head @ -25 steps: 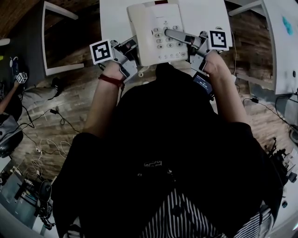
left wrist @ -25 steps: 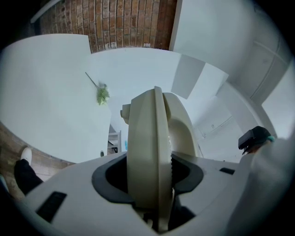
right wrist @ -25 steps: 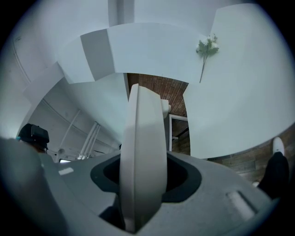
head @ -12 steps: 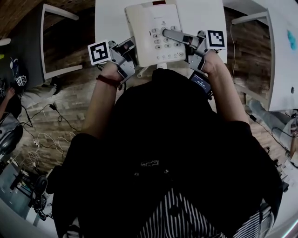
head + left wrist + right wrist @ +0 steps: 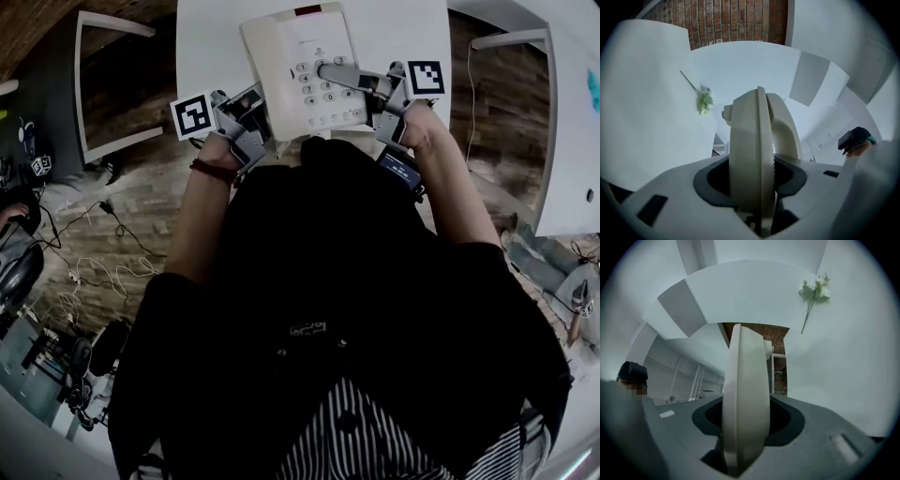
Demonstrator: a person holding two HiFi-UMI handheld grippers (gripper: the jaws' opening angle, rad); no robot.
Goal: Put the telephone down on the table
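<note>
A cream desk telephone [image 5: 300,70] with a keypad and its handset is held over the near part of a white table [image 5: 403,28]. My left gripper [image 5: 253,105] is shut on the telephone's left edge. My right gripper [image 5: 330,73] is shut on its right side, with one finger lying across the keys. In the left gripper view the telephone's edge [image 5: 750,154] fills the gap between the jaws of the left gripper [image 5: 752,183]. The right gripper view shows the telephone's other edge [image 5: 745,399] the same way, clamped in the right gripper [image 5: 746,423]. Whether the telephone touches the table I cannot tell.
A white frame [image 5: 112,84] stands on the wooden floor to the left of the table. Another white table [image 5: 572,112] is at the right. Cables [image 5: 84,272] lie on the floor at the left. A green sprig [image 5: 704,100] shows on a white surface, and again [image 5: 813,291].
In the head view the telephone, both grippers and the table have drifted slightly left together. Both grips look the same.
</note>
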